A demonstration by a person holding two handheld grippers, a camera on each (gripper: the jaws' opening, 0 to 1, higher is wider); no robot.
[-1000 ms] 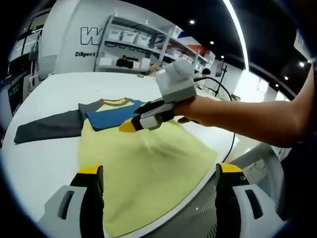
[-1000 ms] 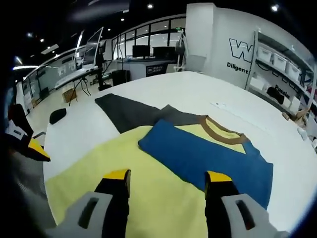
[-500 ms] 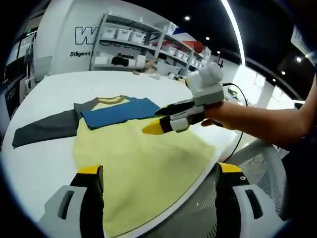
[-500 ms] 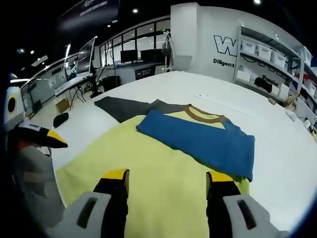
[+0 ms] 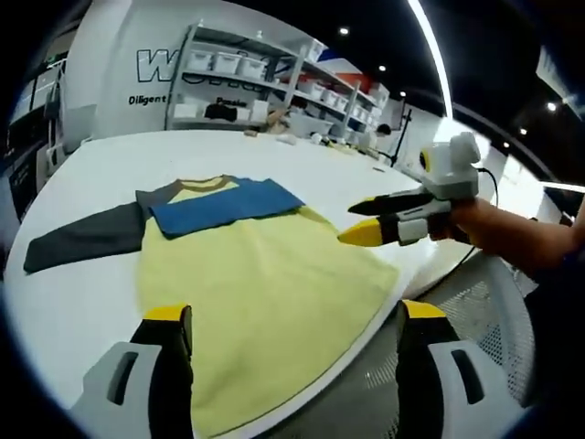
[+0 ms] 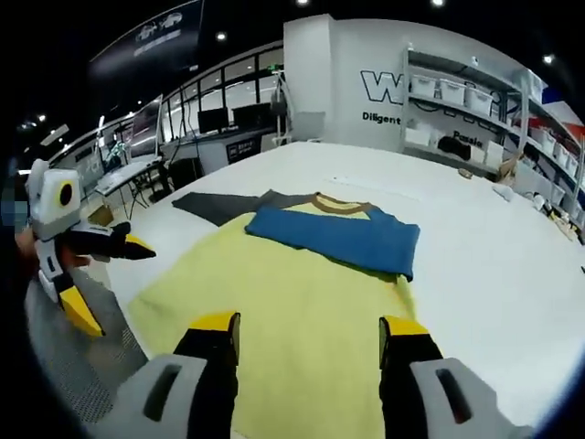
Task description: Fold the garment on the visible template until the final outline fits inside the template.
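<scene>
- Left gripper [image 5: 291, 315]: its two yellow-tipped jaws stand wide apart with nothing between them, above the hem end of the shirt, at the table's near edge.
- Right gripper [image 6: 307, 326]: its yellow-tipped jaws are likewise spread and hold nothing, poised over the yellow body of the shirt.
- In the left gripper view the right gripper comes in from the right, held in a person's hand [image 5: 475, 222] beyond the shirt's side edge, off the cloth; its yellow tips point toward the shirt and sit close to one another, though how far they are parted cannot be told there.
- In the right gripper view the left gripper appears at the left, off the table's edge beside the shirt's hem corner, its yellow tips splayed apart.
- The long-sleeved shirt [image 5: 265, 293] [image 6: 302, 311] lies flat on the white table [image 5: 82, 302] [image 6: 494, 302], its yellow body spread toward the grippers and its brown-trimmed collar [image 5: 212, 184] [image 6: 340, 203] at the far end.
- The blue sleeve [image 5: 224, 205] [image 6: 338, 240] is folded across the chest, just below the collar, lying on the yellow cloth.
- The grey sleeve [image 5: 82, 236] [image 6: 224, 205] stretches straight out from the shoulder, flat on the table.
- The hem corner [image 5: 388, 274] nearest the right gripper reaches the table's rim.
- A mesh-backed chair [image 5: 484, 320] [image 6: 82, 357] stands just off the table by the hem.
- Behind the table's far side, metal shelves with white bins [image 5: 247, 78] [image 6: 466, 114] line a wall bearing large lettering.
</scene>
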